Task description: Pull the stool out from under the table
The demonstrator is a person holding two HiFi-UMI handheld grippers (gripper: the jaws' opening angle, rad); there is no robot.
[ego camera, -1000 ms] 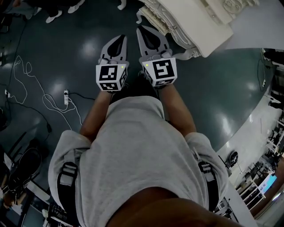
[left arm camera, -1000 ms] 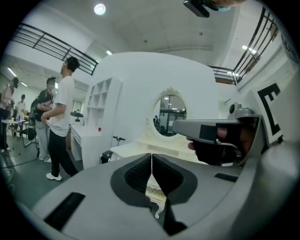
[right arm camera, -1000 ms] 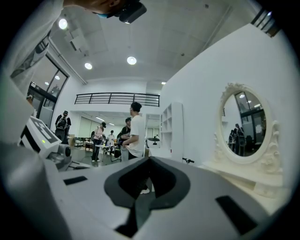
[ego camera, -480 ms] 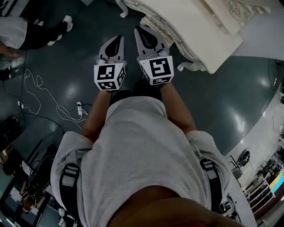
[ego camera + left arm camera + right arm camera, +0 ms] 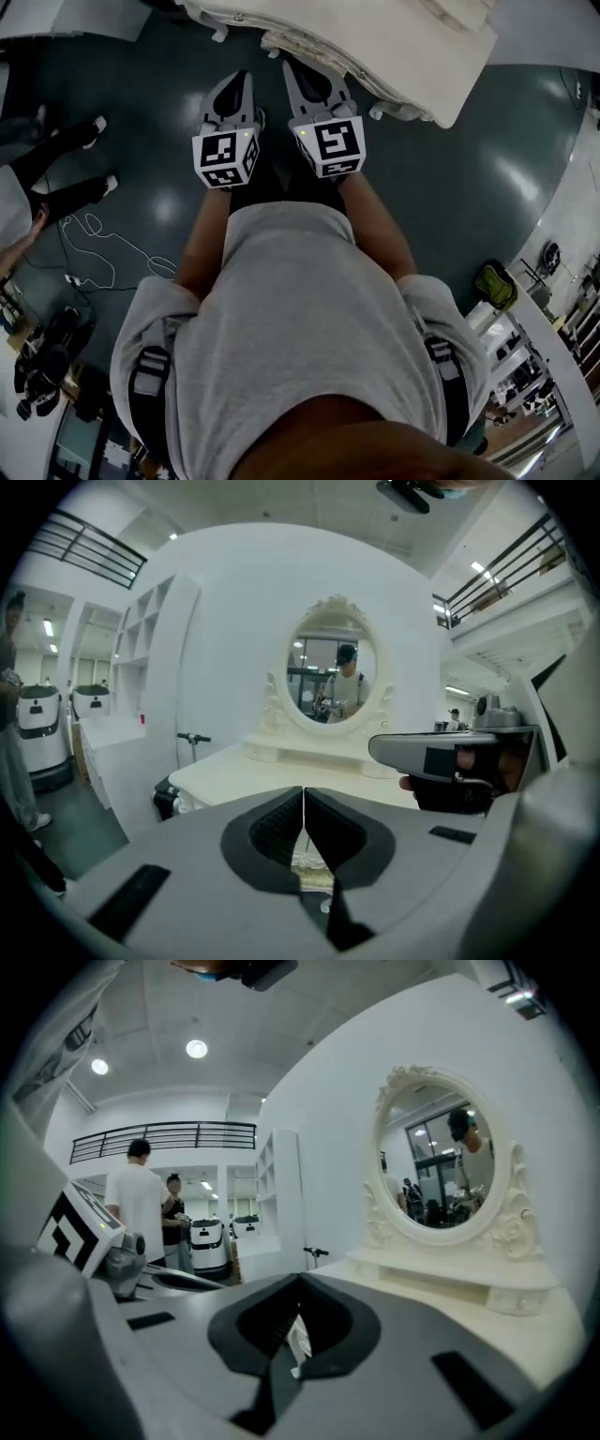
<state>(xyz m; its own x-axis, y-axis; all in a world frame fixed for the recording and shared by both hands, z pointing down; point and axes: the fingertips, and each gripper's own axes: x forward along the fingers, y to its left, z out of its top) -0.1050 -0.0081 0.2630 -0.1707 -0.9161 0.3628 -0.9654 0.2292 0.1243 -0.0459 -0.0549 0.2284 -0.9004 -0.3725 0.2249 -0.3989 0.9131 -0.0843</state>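
A cream dressing table (image 5: 412,42) fills the top of the head view, with its oval mirror (image 5: 333,675) ahead in both gripper views. Below the table's front edge shows a ribbed cream rim (image 5: 314,54) with a curved leg (image 5: 380,111); it looks like the stool, mostly hidden under the table. My left gripper (image 5: 236,82) and right gripper (image 5: 307,73) are held side by side just short of that rim, above the dark floor. Both are shut with nothing between their jaws. The right gripper (image 5: 450,757) also shows in the left gripper view.
A bystander's legs (image 5: 66,178) and a loose white cable (image 5: 103,248) are on the floor to the left. A curved white wall (image 5: 562,216) runs down the right. Two people (image 5: 141,1204) and white service robots (image 5: 37,724) stand further off on the left.
The table has slid nearer in the head view and now lies just beyond both gripper tips. The bystander's feet moved from the top left down the left side. Both grippers stay shut.
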